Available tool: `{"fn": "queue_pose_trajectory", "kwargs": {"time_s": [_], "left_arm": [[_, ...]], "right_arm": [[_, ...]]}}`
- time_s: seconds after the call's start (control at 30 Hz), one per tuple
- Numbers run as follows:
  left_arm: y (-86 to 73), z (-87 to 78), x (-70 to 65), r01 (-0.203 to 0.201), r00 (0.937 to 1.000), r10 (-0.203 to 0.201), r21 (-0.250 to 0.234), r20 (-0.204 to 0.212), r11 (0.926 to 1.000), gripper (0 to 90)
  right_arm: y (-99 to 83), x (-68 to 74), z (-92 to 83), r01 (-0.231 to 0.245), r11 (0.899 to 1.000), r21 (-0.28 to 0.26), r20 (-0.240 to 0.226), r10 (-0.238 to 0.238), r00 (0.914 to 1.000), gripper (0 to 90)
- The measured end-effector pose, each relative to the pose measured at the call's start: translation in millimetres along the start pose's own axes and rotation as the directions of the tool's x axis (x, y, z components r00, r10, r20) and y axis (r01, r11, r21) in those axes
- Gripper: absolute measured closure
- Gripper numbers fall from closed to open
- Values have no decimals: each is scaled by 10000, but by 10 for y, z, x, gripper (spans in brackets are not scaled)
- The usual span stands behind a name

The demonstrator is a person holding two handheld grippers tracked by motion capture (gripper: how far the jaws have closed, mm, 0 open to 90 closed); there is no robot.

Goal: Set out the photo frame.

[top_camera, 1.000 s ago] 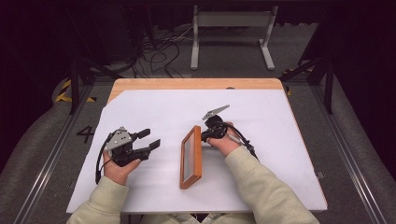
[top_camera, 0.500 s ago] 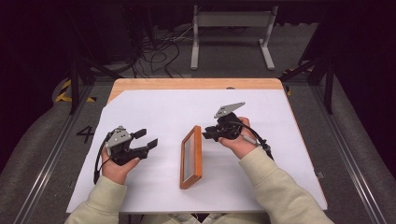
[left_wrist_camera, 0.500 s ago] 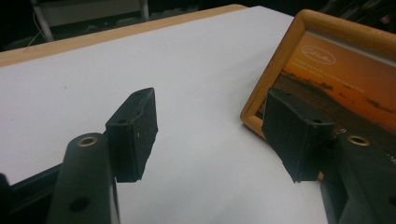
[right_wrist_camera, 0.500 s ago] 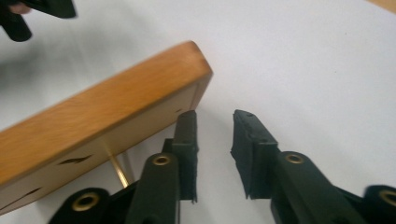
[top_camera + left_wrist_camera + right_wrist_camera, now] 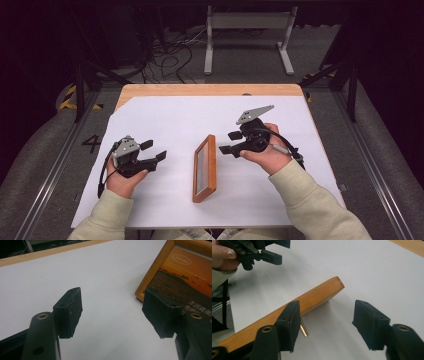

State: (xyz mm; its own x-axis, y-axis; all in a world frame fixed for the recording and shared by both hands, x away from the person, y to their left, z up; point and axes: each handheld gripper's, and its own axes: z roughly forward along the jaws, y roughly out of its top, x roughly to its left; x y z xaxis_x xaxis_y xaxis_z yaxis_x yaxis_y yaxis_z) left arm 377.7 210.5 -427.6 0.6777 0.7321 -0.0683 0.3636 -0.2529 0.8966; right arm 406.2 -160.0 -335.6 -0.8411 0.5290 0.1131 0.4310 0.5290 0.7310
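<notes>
High view, wooden picture frame [image 5: 205, 168] standing on its long edge mid-table on white sheet [image 5: 190, 115], long axis running 12 to 6 o'clock, right gripper [image 5: 228, 142] at its 2 o'clock, jaws just opened and empty, left gripper [image 5: 153, 150] at 9 o'clock, jaws just widening, apart, empty.

picture frame [image 5: 205, 167] between both tongs, on table [image 5: 165, 107]
</notes>
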Motion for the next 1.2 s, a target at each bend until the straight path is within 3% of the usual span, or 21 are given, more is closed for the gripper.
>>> {"fn": "queue_pose_trajectory", "kwargs": {"time_s": [0.17, 0.43, 0.63, 0.83, 0.97, 1.2], "left_arm": [[0, 21, 3, -34, 10000, 34, 66, 55, 10000, 324], [-6, 29, 15, 165, 9999, -165, 130, -45, 9998, 323], [-5, 33, 9, -12, 10000, 11, 199, 24, 9998, 326], [-9, 43, -1, -91, 10000, 90, 301, 26, 9995, 325], [-10, 43, -3, -67, 9999, 65, 240, 111, 9997, 323], [-11, 50, -1, -156, 9997, 151, 262, 180, 9995, 323]], "right_arm": [[88, 139, -56, -434, 9975, 550, 44, 433, 9991, 305], [181, 300, -5, -596, 9937, 944, -220, 619, 9978, 196], [183, 350, 157, -585, 9879, 1437, -524, 666, 9964, 176], [123, 329, 364, -978, 9730, 2091, -453, 1095, 9930, 159], [88, 315, 493, -1210, 9655, 2305, -672, 1398, 9879, 152], [73, 352, 669, -1232, 9591, 2547, -720, 1459, 9867, 167]]}}
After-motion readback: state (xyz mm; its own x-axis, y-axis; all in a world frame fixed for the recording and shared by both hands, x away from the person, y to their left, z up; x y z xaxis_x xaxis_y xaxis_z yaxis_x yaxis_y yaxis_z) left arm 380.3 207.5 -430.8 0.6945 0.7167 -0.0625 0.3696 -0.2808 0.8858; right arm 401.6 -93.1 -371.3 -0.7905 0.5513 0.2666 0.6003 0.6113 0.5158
